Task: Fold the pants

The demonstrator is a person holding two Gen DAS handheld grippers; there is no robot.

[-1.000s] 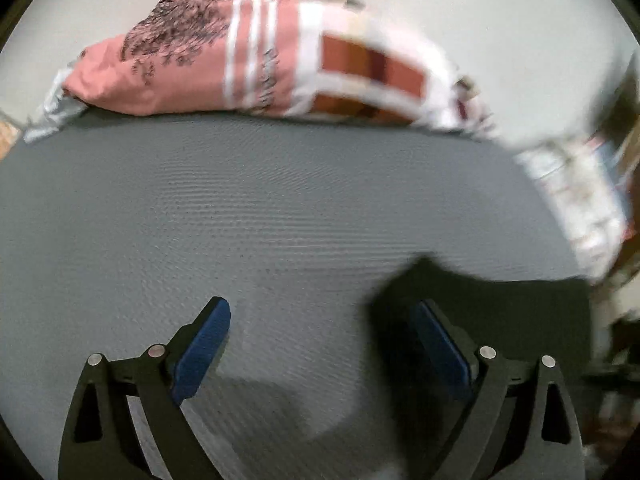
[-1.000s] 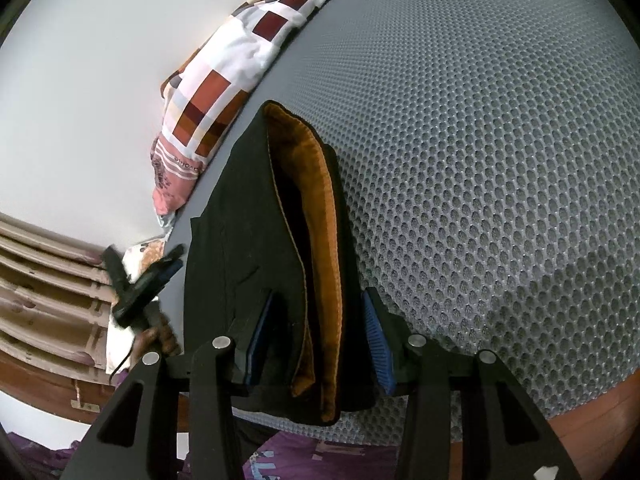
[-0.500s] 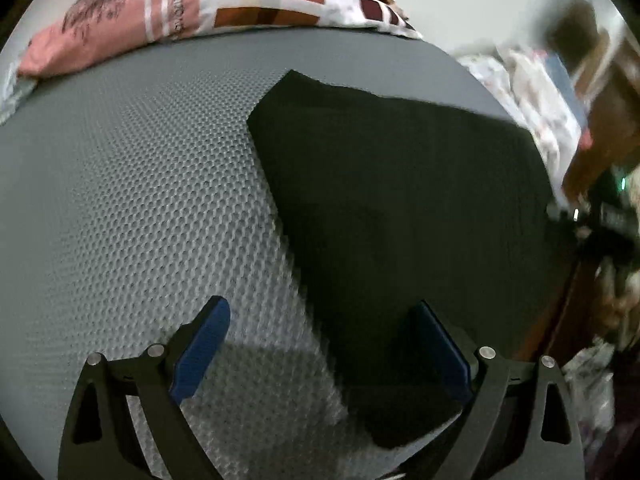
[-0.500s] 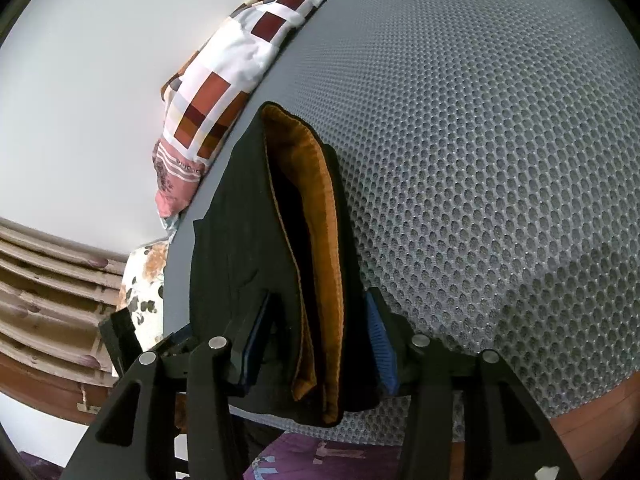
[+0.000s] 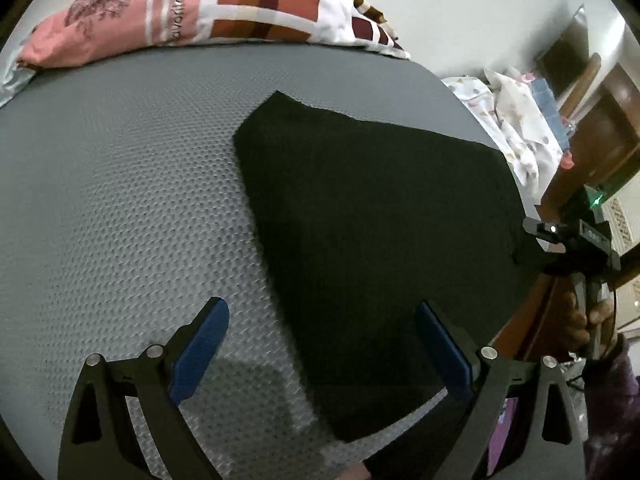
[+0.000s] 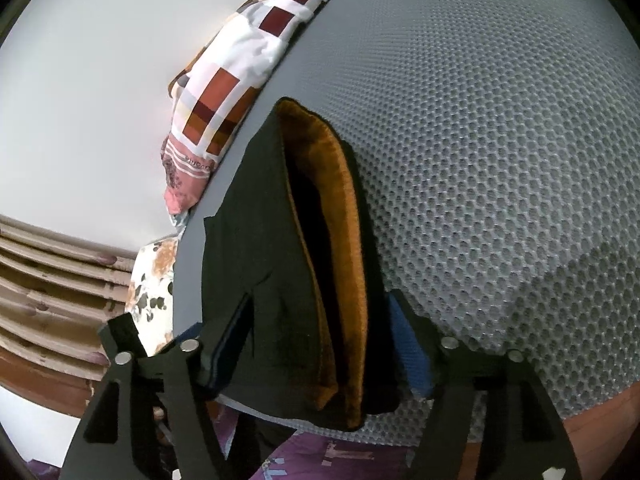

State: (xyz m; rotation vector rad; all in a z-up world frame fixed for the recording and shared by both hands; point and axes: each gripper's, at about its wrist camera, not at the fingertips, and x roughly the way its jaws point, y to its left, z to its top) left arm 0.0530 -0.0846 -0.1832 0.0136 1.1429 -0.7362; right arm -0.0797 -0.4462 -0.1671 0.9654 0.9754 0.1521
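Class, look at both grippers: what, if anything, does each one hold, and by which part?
The right gripper grips the black pants at the folded edge showing the orange lining. The left gripper is open, holding nothing.

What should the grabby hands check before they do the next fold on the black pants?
1. Right gripper has hold of the black pants with orange fleece lining: ok, fingers straddle the bunched edge, though squeeze cannot be confirmed.
2. Left gripper free to grab: ok, wide open, holding nothing.
3. Pants lying flat on the grey mesh mattress: ok, in the left view.
4. Corner near the left gripper within its fingers: cannot tell.
5. Patchwork pillow out of the way: ok, apart from the pants.
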